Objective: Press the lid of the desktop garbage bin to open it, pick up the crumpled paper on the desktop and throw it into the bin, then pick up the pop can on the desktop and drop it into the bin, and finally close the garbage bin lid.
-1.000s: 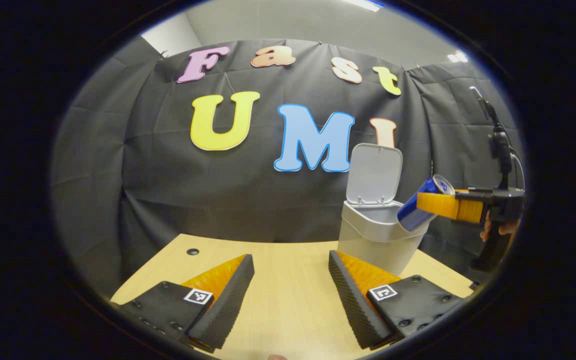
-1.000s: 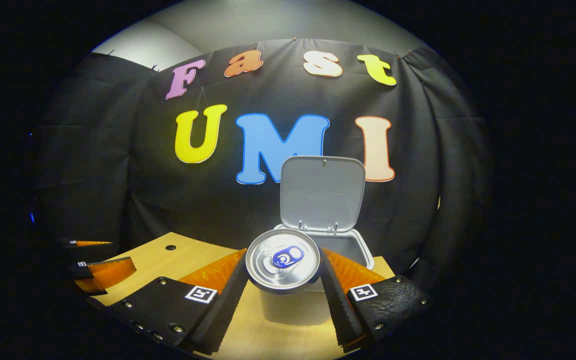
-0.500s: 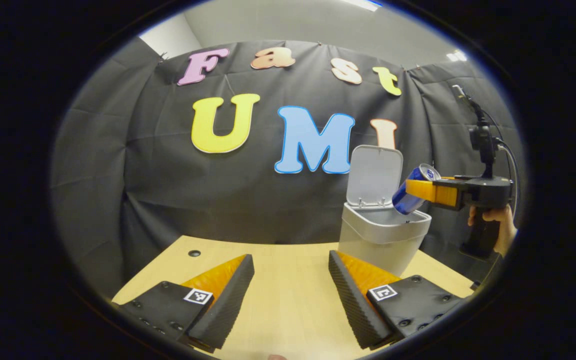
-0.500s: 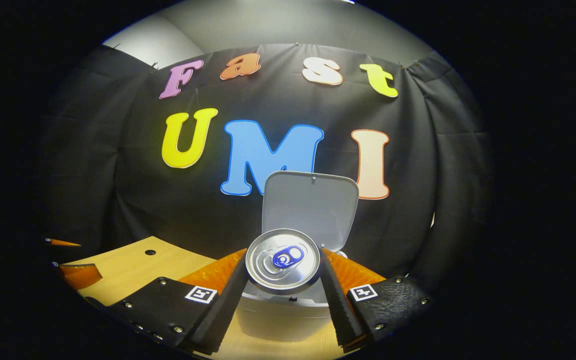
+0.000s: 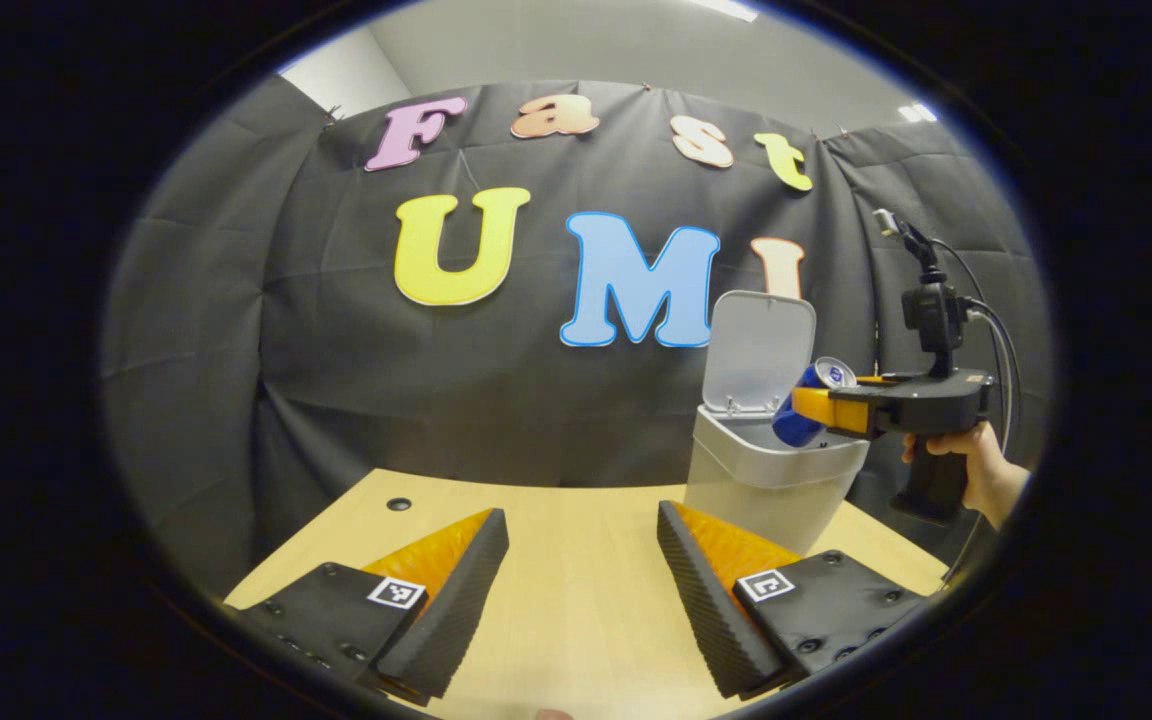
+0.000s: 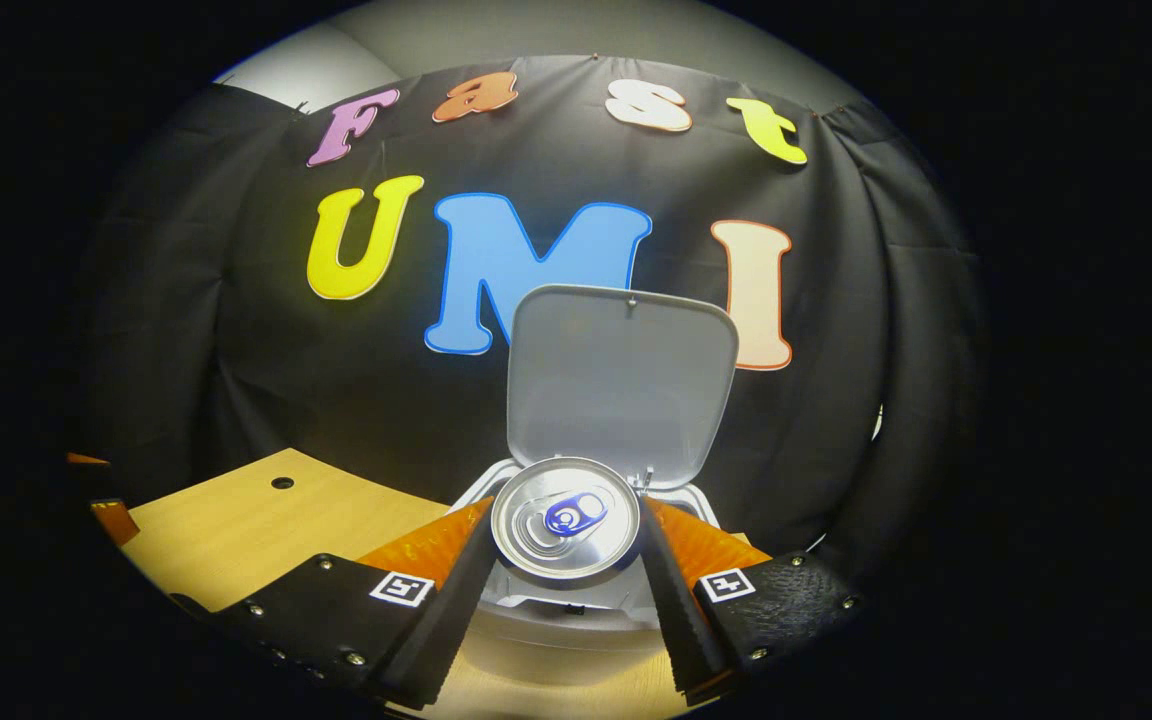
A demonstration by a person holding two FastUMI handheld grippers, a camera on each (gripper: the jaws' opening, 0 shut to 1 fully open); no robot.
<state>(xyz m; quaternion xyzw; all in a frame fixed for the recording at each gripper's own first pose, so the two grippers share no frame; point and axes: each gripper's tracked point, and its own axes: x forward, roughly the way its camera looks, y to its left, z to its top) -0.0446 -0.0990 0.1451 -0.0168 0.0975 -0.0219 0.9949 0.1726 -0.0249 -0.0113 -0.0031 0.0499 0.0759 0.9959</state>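
I hold the pop can (image 6: 565, 517) clamped in my right gripper (image 6: 564, 560) above the garbage bin (image 5: 774, 480), lid (image 6: 622, 382) raised. My left gripper (image 5: 581, 580) rests spread, empty, beside the bin. The paper is probably inside already; dropping the can and closing remain.

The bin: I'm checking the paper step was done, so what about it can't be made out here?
- Inside of the bin: left gripper view, hidden by its own wall; right gripper view, covered by the pop can held in the right gripper.
- Crumpled paper: whether it lies inside can't be told.
- Bin's base: left gripper view, hidden behind one of the left gripper's fingers.
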